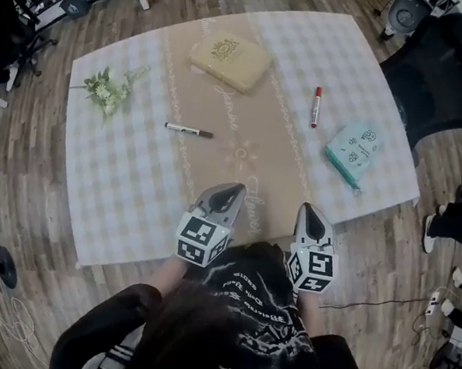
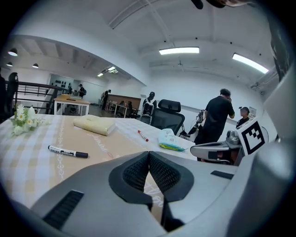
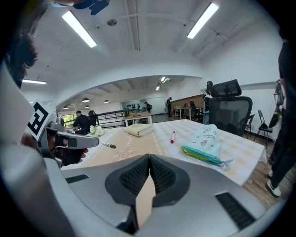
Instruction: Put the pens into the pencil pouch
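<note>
A black marker point(image 1: 189, 131) point(image 2: 67, 152) point(image 3: 109, 145) lies left of the table's middle. A red marker point(image 1: 316, 107) point(image 2: 143, 135) point(image 3: 173, 137) lies further right. The teal pencil pouch point(image 1: 351, 150) point(image 2: 170, 140) point(image 3: 205, 144) rests near the right edge. My left gripper point(image 1: 232, 191) point(image 2: 149, 152) is shut and holds nothing, low over the near edge. My right gripper point(image 1: 309, 210) point(image 3: 149, 155) is shut and holds nothing too, beside it on the right. Both are well short of the pens and the pouch.
A cream book point(image 1: 231, 60) lies at the far middle of the checked tablecloth point(image 1: 120, 170). A sprig of white flowers point(image 1: 107, 91) sits at the far left. A black office chair point(image 1: 444, 74) stands off the right corner, with people beyond it.
</note>
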Demonstrator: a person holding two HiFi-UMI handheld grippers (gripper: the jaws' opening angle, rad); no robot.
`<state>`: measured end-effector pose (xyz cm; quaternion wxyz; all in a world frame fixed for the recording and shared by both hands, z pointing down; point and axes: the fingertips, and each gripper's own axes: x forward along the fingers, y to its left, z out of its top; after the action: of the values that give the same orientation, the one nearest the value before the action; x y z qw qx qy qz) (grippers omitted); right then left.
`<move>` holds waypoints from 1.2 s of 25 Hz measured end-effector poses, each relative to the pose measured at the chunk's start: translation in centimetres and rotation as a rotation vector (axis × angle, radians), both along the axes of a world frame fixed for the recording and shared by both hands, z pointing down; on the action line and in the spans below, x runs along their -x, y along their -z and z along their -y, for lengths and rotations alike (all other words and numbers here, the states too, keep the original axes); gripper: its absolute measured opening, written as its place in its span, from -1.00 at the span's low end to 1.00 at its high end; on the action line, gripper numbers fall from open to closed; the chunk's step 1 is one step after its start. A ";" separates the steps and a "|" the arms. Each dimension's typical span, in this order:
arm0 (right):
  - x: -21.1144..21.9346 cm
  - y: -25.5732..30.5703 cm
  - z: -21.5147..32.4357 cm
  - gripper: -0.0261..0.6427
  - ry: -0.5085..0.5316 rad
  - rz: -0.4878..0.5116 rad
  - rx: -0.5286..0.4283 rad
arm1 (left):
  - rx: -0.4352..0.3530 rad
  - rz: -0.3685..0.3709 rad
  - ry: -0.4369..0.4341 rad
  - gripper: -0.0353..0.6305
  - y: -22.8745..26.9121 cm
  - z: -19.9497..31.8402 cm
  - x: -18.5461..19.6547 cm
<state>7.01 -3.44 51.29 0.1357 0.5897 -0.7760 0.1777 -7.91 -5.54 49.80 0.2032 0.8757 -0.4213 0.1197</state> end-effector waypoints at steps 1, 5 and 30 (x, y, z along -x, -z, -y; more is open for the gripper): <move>-0.5 0.0 0.2 -0.89 -0.011 -0.008 -0.002 | 0.004 -0.002 0.002 -0.83 -0.1 0.1 0.1; -2.9 -0.1 1.2 -0.63 -0.038 -0.034 0.011 | 0.013 -0.008 0.024 -0.83 -0.2 0.3 0.3; -13.3 -5.4 11.9 -0.36 0.262 -0.494 0.225 | 0.044 0.056 0.372 -0.83 -0.7 3.0 2.9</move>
<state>20.33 -15.30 56.69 0.4063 0.4914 -0.7644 0.0948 -10.84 -8.50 50.51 0.2292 0.7743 -0.5788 0.1136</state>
